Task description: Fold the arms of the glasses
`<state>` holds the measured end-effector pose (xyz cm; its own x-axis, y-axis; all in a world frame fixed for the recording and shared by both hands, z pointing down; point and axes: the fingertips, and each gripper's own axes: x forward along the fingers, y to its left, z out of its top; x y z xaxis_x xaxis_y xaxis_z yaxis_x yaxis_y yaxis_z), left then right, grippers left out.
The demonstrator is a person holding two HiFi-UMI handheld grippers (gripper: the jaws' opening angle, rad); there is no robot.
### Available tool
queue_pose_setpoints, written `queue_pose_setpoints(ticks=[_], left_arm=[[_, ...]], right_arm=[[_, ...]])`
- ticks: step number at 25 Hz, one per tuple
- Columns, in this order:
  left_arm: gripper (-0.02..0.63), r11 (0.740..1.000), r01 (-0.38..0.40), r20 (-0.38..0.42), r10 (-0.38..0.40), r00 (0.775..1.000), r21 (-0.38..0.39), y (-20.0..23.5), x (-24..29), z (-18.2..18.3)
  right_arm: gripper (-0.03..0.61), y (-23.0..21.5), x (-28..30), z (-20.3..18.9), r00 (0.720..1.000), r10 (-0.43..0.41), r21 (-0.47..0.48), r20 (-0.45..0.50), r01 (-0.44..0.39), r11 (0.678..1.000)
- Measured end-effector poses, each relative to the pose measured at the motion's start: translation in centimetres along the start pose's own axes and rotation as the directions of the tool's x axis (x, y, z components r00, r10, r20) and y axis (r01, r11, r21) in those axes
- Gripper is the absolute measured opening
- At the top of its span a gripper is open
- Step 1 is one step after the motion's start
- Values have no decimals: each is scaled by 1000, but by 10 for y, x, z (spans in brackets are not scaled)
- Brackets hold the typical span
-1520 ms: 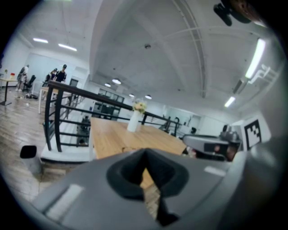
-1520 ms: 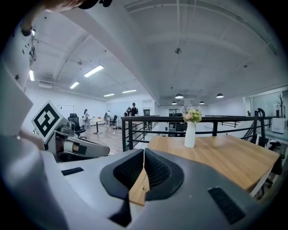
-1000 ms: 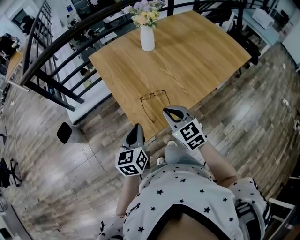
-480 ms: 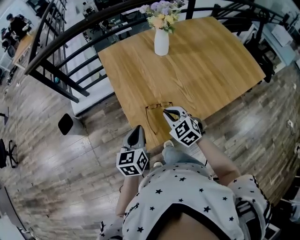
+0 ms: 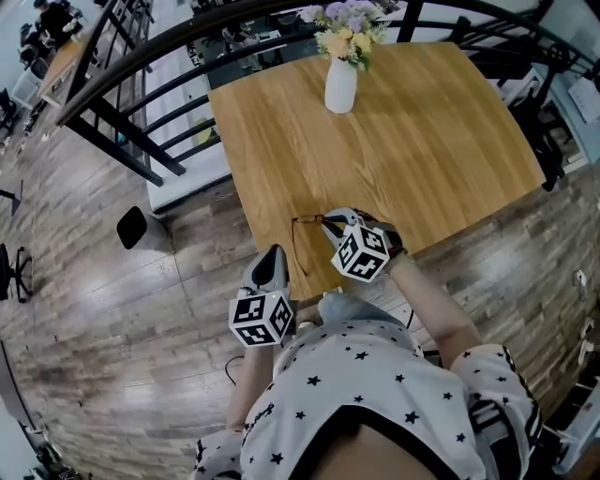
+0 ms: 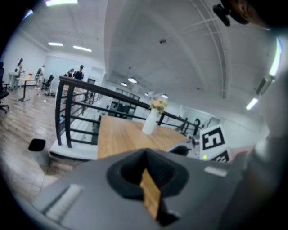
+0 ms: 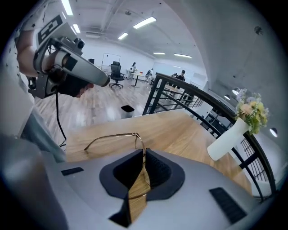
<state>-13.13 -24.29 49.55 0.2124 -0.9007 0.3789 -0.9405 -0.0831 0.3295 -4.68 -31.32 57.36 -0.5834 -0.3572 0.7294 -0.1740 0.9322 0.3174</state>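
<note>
the thin gold wire-rimmed glasses (image 7: 109, 135) lie with their arms unfolded on the light oak-coloured wooden table (image 5: 403, 141), close to its near edge and just in front of the right gripper (image 5: 330, 222). that claw looks pressed together down to a narrow slit; part of the frame shows through the slit, and i cannot tell whether the tips touch it. the left gripper (image 5: 273, 253) hangs at the table's near-left edge, its claw closed on nothing. i'd expect the glasses to be very light, springy and easily bent, and to skate on the smooth wood when pushed (so one side probably needs steadying while the other moves). the safest places to take hold look like the hinge corner of the front and the far part of an arm, not the lenses. as for containers, a white ceramic bottle-shaped vase (image 5: 340, 84) stands well apart at the table's far side, holding a bunch of pale yellow and lilac flowers (image 5: 347, 23). a small black bin (image 5: 134, 228) sits on the floor, its contents not visible.
</note>
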Motion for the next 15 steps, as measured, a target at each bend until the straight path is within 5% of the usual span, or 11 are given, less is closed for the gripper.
queue_pose_setpoints(ticks=[15], left_arm=[[8, 990, -128, 17, 130, 991, -57, 23, 4, -7]], right_arm=[[20, 4, 51, -12, 976, 181, -172, -117, -200, 965]])
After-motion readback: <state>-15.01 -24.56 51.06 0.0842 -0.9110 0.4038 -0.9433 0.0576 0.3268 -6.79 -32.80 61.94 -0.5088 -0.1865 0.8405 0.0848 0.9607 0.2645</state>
